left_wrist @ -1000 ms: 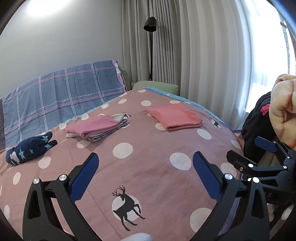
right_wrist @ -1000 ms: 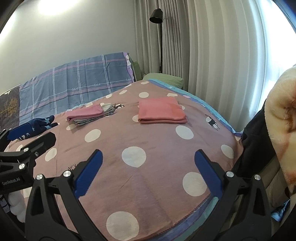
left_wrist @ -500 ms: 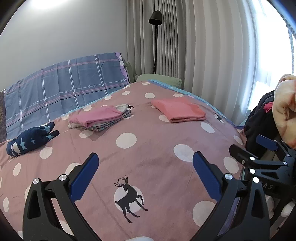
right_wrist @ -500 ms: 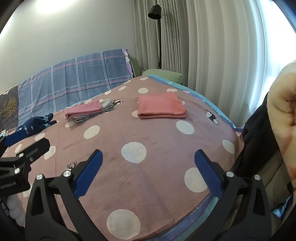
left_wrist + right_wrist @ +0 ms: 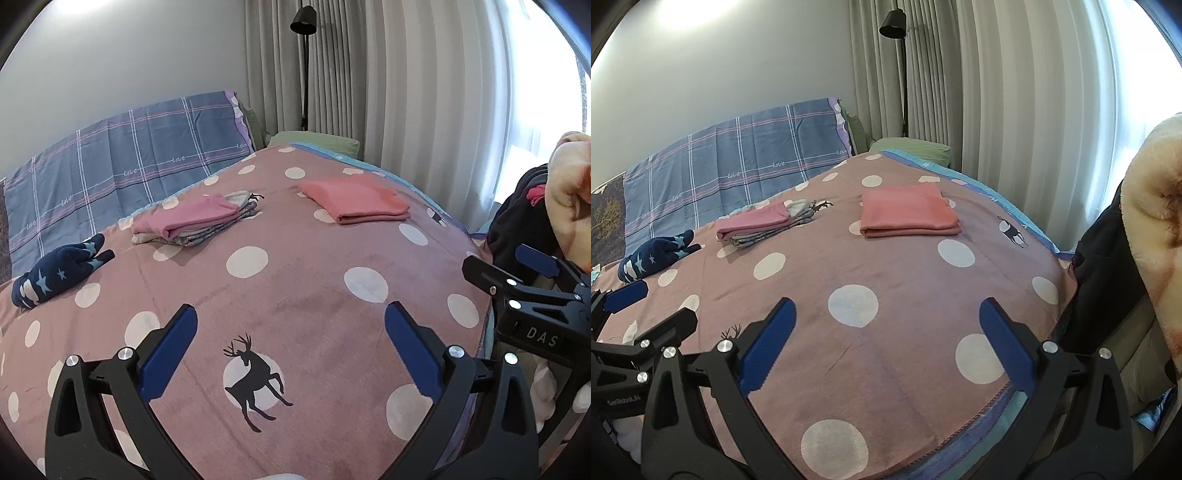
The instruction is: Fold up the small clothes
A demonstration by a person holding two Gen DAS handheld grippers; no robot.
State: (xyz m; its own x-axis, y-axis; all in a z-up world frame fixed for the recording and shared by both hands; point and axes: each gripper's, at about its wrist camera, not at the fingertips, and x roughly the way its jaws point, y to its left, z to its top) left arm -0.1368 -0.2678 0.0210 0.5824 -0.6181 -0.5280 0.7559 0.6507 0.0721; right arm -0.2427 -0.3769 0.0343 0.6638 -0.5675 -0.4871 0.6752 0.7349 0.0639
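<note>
A folded coral-pink garment (image 5: 356, 199) (image 5: 908, 210) lies on the far right part of the pink polka-dot bedspread (image 5: 295, 280) (image 5: 886, 266). A stack of folded clothes with a pink piece on top (image 5: 192, 221) (image 5: 761, 225) lies to its left. A rolled navy star-print piece (image 5: 59, 271) (image 5: 653, 254) lies at the far left. My left gripper (image 5: 290, 328) is open and empty above the near bedspread. My right gripper (image 5: 886, 325) is open and empty above the bed's near right corner; it also shows in the left wrist view (image 5: 517, 280).
A blue plaid pillow (image 5: 122, 166) (image 5: 738, 162) leans on the wall. A green pillow (image 5: 912, 147), a floor lamp (image 5: 897, 66) and curtains stand behind the bed. A cream fleece (image 5: 1156, 221) and dark clothing (image 5: 1104, 266) pile up at the right.
Both grippers have drawn back and risen a little from the bed, so the folded clothes sit slightly farther off. Both stay open and empty.
</note>
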